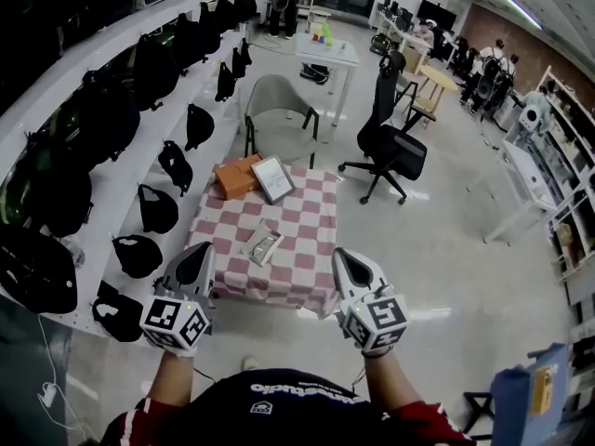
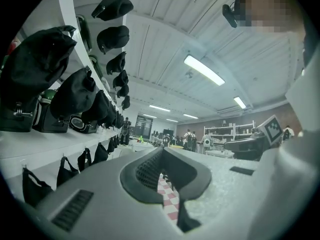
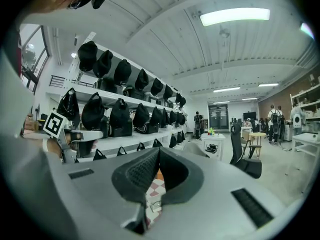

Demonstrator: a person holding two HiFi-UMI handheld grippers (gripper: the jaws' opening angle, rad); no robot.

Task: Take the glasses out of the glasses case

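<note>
A small grey glasses case [image 1: 263, 244] lies near the middle of the table with the red-and-white checked cloth [image 1: 311, 226]; its contents are too small to make out. Through the gap under the right jaws, a thin wire frame [image 3: 155, 204] shows on the cloth. My left gripper [image 1: 204, 249] hovers at the table's near left corner, and my right gripper [image 1: 343, 254] at its near right corner, both short of the case. In both gripper views, the left gripper [image 2: 161, 150] and right gripper [image 3: 159, 151] have their jaw tips together with nothing between them.
An orange box [image 1: 237, 175] and a grey framed panel [image 1: 273, 178] lie at the table's far side. A grey chair [image 1: 279, 105] stands behind it and a black office chair [image 1: 390, 142] to the right. Shelves of black bags [image 1: 139, 91] run along the left.
</note>
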